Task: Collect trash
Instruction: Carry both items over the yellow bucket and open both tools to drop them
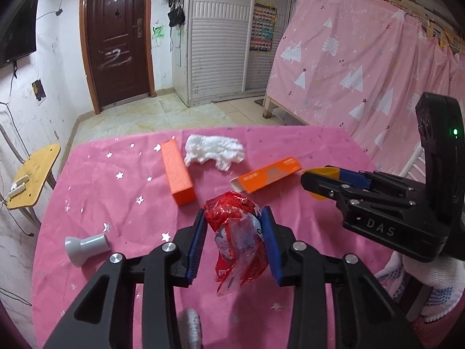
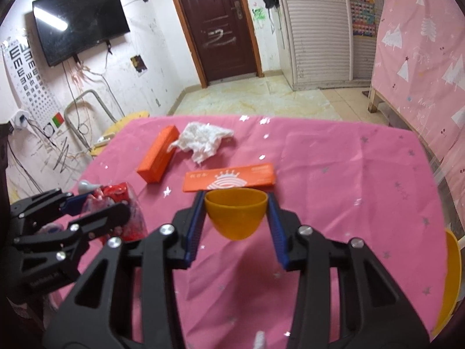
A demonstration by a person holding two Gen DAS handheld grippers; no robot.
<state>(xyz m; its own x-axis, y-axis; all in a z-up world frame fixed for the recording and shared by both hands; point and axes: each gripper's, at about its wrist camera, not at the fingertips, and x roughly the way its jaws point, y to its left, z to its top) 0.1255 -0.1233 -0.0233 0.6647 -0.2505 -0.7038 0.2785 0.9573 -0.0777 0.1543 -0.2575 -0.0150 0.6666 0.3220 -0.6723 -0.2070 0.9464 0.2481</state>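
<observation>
Left wrist view: left gripper [image 1: 234, 242] is pinching the red wrapper [image 1: 237, 240], lifting it clear of the table [image 1: 96, 200]. Right wrist view: right gripper [image 2: 236, 218] is clamping the yellow cup [image 2: 236, 215] mouth-up, probably as the wrapper's bin.

red wrapper [image 1: 235, 232], orange cup [image 2: 235, 215], star-speckled pink tablecloth [image 1: 116, 192]

This is looking like a room in a home: a brown door [image 2: 216, 26], a TV [image 2: 80, 23] hanging on the wall, pink tree curtains [image 1: 363, 67], and a worktop [image 2: 334, 160] wearing a pink starry cloth.
</observation>
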